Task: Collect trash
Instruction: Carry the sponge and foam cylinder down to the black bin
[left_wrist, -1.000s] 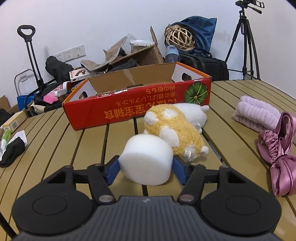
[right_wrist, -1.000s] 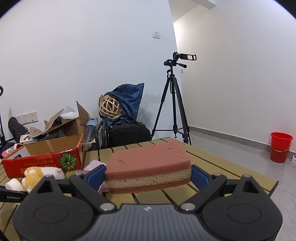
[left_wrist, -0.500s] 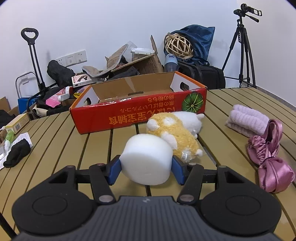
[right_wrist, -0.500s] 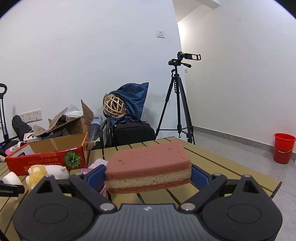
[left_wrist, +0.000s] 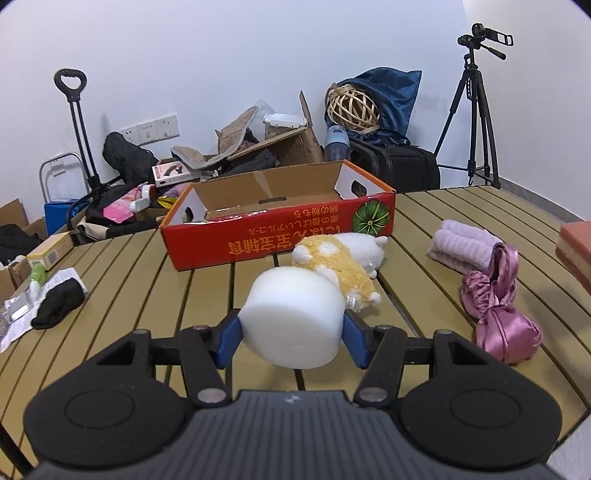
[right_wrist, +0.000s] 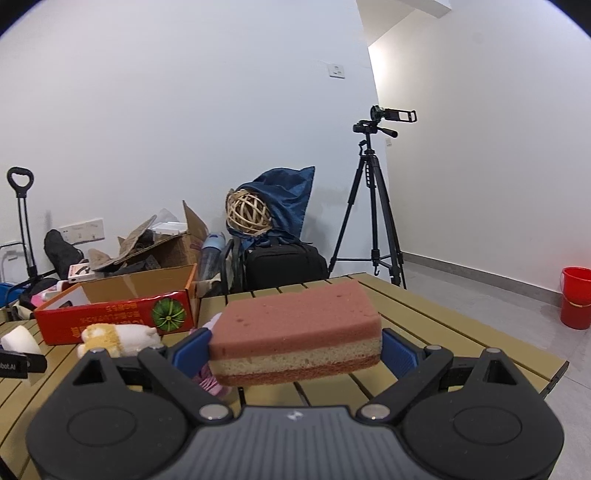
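Ahead of the left gripper (left_wrist: 291, 334), clamped on a white foam cylinder (left_wrist: 293, 317), a plush toy (left_wrist: 338, 264) lies before the red cardboard box (left_wrist: 280, 236). Meanwhile the right gripper (right_wrist: 295, 350) pinches a layered pink sponge (right_wrist: 295, 332) above the slatted table (right_wrist: 443, 317).

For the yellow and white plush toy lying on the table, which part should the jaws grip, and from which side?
Grip the plush toy across its round yellow midsection, coming from above. It lies flat on its side by the red box, so the soft body gives more to squeeze than the small paws.
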